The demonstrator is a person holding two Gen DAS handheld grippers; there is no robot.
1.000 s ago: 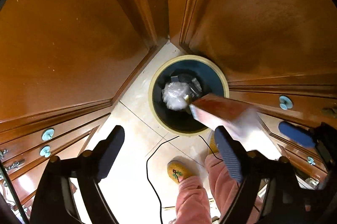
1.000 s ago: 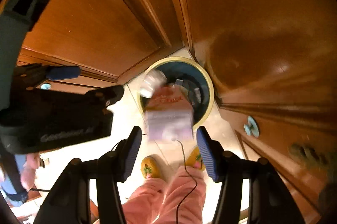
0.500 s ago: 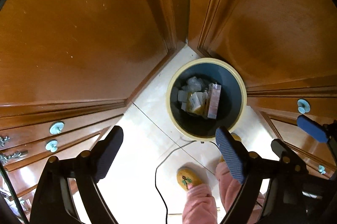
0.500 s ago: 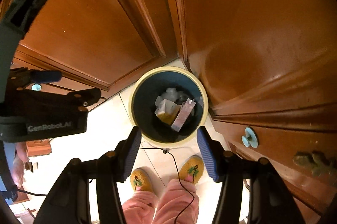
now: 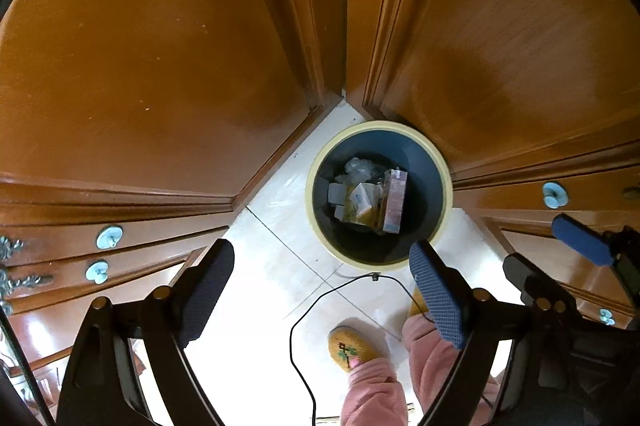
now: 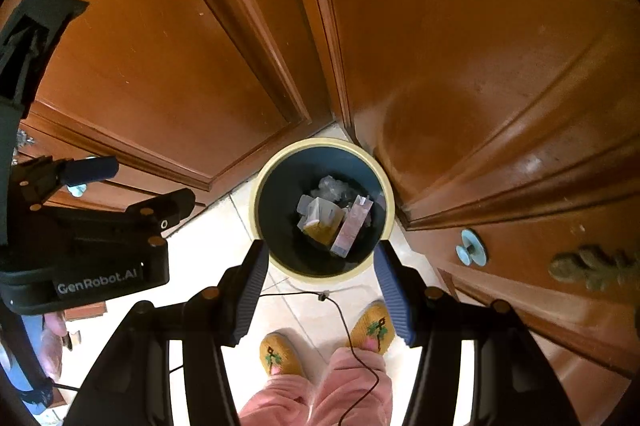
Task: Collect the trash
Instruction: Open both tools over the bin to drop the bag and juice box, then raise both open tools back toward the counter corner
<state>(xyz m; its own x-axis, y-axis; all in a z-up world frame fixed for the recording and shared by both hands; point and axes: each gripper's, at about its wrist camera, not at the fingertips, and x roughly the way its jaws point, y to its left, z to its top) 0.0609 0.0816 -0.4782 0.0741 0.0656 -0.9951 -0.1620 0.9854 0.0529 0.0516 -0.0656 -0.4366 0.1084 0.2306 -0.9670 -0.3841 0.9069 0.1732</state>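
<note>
**Mia:** Where is the trash sitting right now?

**Ben:** It is lying down in the bottom of the round bin (image 5: 438, 161), the one with the pale yellow rim. A pink box (image 5: 394, 199) is leaning on its side, a little white and yellow carton (image 5: 360, 199) is lying next to it, and some crinkly clear plastic (image 5: 360, 165) is peeking out behind.

**Mia:** How would those feel to pick up?

**Ben:** Light, I am guessing. The boxes are looking stiff but easy to squash (pinching the long flat sides would be best). The plastic is looking soft and slippy, so grabbing a bunched-up bit would work.

**Mia:** Are the grabbers holding anything?

**Ben:** No. The left gripper (image 5: 324, 294) is standing wide with nothing in it, and the right gripper (image 6: 318, 290) is standing a bit less wide, empty too. Both are pointing down over the bin.

**Mia:** What is around it?

**Ben:** Brown wooden doors (image 5: 160, 65) are making a corner, a thin black cord (image 5: 304, 314) is curling on the pale floor (image 5: 280, 266), and yellow slippers (image 6: 280, 352) are showing below.
</note>
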